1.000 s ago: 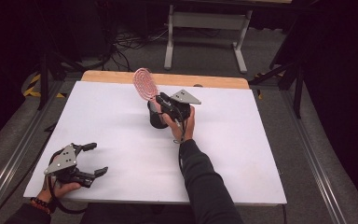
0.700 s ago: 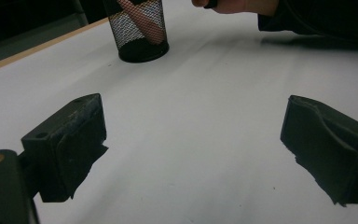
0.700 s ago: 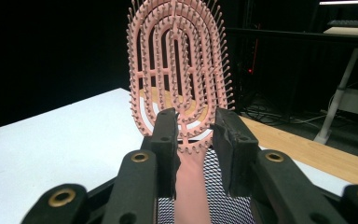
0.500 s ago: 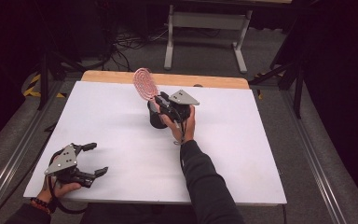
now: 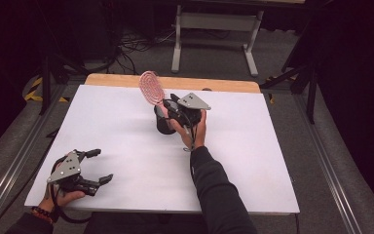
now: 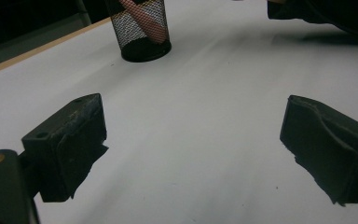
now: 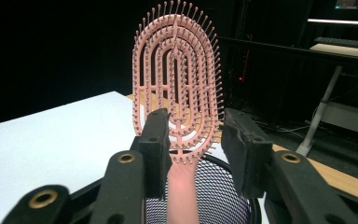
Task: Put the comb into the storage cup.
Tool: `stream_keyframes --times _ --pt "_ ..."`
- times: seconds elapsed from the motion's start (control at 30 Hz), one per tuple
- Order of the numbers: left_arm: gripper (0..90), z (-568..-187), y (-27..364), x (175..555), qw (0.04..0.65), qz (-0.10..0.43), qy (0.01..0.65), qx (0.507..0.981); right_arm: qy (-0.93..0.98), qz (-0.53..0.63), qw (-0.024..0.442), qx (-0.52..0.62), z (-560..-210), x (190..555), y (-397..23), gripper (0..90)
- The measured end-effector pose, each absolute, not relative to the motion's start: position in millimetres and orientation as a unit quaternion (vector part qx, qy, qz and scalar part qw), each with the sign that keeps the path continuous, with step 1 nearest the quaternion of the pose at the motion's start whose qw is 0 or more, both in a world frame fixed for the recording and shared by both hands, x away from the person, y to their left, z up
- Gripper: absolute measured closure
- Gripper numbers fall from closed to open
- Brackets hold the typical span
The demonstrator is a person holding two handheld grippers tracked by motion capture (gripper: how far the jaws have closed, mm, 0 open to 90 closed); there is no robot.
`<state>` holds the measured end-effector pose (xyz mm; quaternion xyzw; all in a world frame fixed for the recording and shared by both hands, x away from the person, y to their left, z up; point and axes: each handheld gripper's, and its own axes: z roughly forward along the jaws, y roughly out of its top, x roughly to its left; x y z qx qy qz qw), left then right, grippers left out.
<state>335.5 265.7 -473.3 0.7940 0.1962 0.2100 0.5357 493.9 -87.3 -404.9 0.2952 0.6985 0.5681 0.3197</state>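
Pink oval vented plastic hairbrush (image 5: 152, 88): stands handle-down in the black wire-mesh cup (image 5: 162, 123), head leaning clear above its rim, likely stored so. Right gripper (image 7: 196, 135): at the cup, jaws part-open astride the neck; contact unclear. Left gripper (image 5: 99, 166): well away from the cup, wide open, empty.

A white table top (image 5: 253, 161) with a strip of bare wood (image 5: 224, 84) along its far edge carries the things. A black mesh cup (image 5: 162, 122) stands on it toward twelve o'clock from the middle, and a pink hairbrush (image 5: 151, 89) sticks up out of the cup. At about seven o'clock the left gripper (image 5: 93, 166) seems to rest on the top, though contact is hard to tell.
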Motion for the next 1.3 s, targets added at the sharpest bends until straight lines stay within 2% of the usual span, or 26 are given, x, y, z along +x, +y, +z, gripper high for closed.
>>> stream_keyframes --times 0.23,0.4,0.67,0.73,0.87,0.97,1.3 --pt "7.8 -473 266 335 0.536 0.21 0.196 0.794 0.696 0.569 0.32 0.298 -402 493 -88 51.2" --pt "7.8 -473 266 336 0.535 0.208 0.195 0.795 0.697 0.567 0.318 0.303 -401 492 -88 39.8" --pt "7.7 -474 266 336 0.536 0.208 0.195 0.795 0.704 0.554 0.323 0.306 -402 493 -85 27.5" --pt "7.7 -474 265 336 0.536 0.208 0.194 0.795 0.703 0.547 0.33 0.312 -402 493 -84 20.7" --pt "7.7 -474 265 336 0.536 0.208 0.195 0.795 0.7 0.548 0.332 0.316 -401 493 -85 16.0" --pt "7.6 -474 265 336 0.536 0.207 0.195 0.794 0.704 0.542 0.332 0.318 -400 492 -85 7.1" --pt "7.5 -474 265 337 0.533 0.207 0.196 0.796 0.707 0.536 0.337 0.314 -394 486 -90 3.7"
